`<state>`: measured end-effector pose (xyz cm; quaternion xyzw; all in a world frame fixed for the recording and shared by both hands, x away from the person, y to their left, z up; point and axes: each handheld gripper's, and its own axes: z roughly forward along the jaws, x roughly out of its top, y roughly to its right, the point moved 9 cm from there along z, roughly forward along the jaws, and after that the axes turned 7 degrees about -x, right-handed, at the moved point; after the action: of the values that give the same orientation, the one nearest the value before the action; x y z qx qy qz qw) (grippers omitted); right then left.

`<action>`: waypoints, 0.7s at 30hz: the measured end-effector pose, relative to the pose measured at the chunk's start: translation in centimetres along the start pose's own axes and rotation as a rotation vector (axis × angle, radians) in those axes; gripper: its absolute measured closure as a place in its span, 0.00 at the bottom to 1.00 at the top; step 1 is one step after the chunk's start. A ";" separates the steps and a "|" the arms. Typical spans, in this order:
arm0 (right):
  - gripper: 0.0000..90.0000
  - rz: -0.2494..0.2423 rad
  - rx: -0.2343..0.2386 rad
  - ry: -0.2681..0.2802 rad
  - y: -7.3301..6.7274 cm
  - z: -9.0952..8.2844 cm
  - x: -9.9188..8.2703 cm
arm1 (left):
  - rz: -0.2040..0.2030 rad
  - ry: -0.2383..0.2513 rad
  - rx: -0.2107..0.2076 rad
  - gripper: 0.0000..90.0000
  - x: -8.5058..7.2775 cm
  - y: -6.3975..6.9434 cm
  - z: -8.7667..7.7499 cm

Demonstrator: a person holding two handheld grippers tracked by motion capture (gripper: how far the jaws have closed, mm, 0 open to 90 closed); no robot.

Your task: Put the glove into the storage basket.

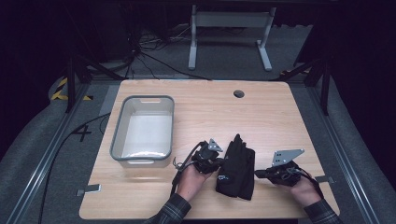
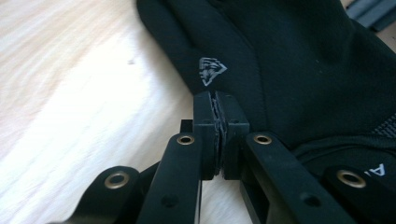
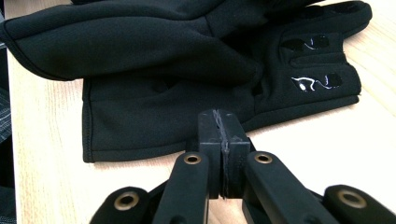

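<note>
We are just starting: black gloves (image 1: 236, 168) lying on the table (image 1: 280, 121) beside the empty grey bin (image 1: 119, 135); left gripper (image 2: 218, 105) and right gripper (image 3: 219, 122) flanking them, jaws together, gripping nothing.

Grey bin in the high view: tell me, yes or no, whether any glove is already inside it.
No. The grey bin holds no glove; the black gloves lie on the table between the two grippers.
</note>
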<state>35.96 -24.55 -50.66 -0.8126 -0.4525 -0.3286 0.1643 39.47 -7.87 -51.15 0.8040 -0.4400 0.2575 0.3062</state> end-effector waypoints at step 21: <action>1.00 0.014 -0.047 0.104 1.2 -2.8 2.3 | 0.089 0.007 -0.039 0.97 1.9 2.9 2.9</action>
<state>36.75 -25.38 -47.00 -0.8012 -0.4297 -0.3799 0.1708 38.29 -12.18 -51.04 0.7765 -0.4793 0.2652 0.3116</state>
